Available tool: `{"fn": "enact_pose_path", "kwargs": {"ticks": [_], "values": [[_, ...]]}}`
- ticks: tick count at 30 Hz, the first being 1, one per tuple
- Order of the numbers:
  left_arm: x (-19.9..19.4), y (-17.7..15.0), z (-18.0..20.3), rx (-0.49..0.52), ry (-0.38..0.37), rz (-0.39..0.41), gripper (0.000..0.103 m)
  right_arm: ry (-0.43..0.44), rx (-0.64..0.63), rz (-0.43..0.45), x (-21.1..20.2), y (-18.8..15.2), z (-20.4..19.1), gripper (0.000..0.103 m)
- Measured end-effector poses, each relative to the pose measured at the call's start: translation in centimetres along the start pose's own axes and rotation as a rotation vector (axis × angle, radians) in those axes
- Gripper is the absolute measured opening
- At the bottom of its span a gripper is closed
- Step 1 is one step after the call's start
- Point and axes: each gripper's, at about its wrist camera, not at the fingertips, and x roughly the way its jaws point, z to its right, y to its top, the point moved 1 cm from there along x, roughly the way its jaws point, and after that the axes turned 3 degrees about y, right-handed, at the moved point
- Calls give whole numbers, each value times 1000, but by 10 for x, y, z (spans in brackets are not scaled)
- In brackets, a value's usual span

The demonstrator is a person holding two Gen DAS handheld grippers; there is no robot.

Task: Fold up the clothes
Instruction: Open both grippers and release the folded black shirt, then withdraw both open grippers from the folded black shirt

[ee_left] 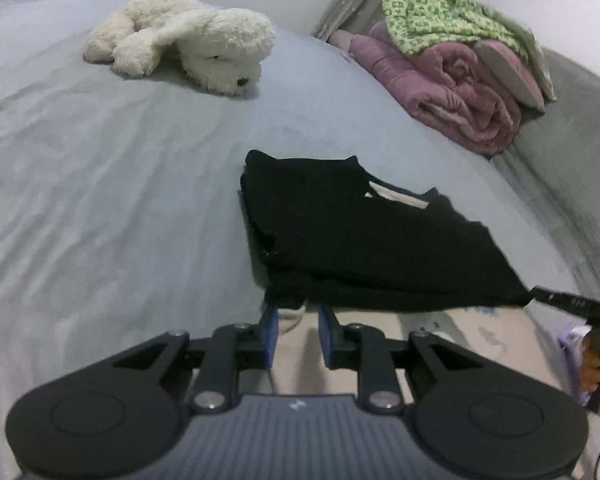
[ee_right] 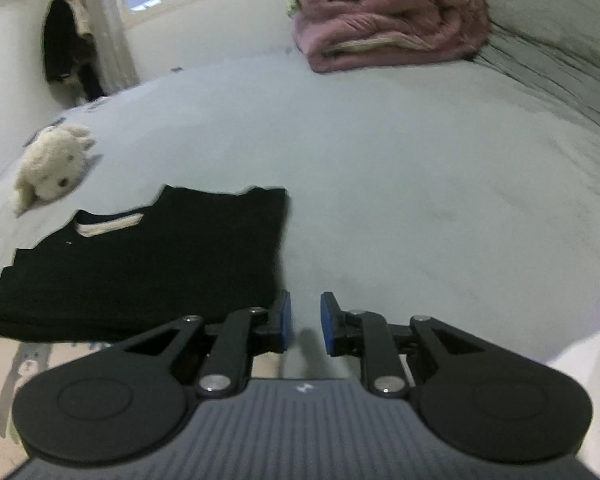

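I hold a two-finger gripper in each hand over a bed with a pale grey sheet (ee_left: pixel 100 200). A black garment (ee_left: pixel 364 240), already folded into a compact rectangle with a pale neck label showing, lies flat at the near edge of the bed.

My left gripper (ee_left: pixel 298 334) has its blue-padded jaws parted with nothing between them. It sits at the garment's near-left corner, with the fabric directly ahead and stretching away to the right. My right gripper (ee_right: pixel 305 322) is likewise parted and empty. It sits just beside the garment's near-right corner, with the cloth (ee_right: pixel 148 264) ahead and to the left. In the left wrist view, the right tool's black fingers appear at the far right, close to that same corner.

So the fold lies between my two hands, its long near edge running side to side from one gripper to the other. Both hands look about equally close to their own corners. I judge the folding nearly or fully done, so any further fold or lift would begin from this near edge.

Farther away lie a white plush dog (ee_left: pixel 188 44) and a rolled pink blanket (ee_left: pixel 452 92) topped with a green patterned cloth (ee_left: pixel 440 16).
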Motion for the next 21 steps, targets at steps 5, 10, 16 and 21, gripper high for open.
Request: {"fn": "enact_pose_path", "kwargs": {"ticks": [5,10,16,21], "values": [[2,-1,-3,12,13,1,39,-3,16,-25,12,-6,6,22],[4,-1,-7,19,-14,-2,42,-22,7,-58,12,-12,10,22],[6,0,-8,12,-15,7,35,-58,-38,-78,13,-15,2,24],[11,-1,-2,100,-5,11,14,-68,-63,-85,10,-21,-2,25]]}}
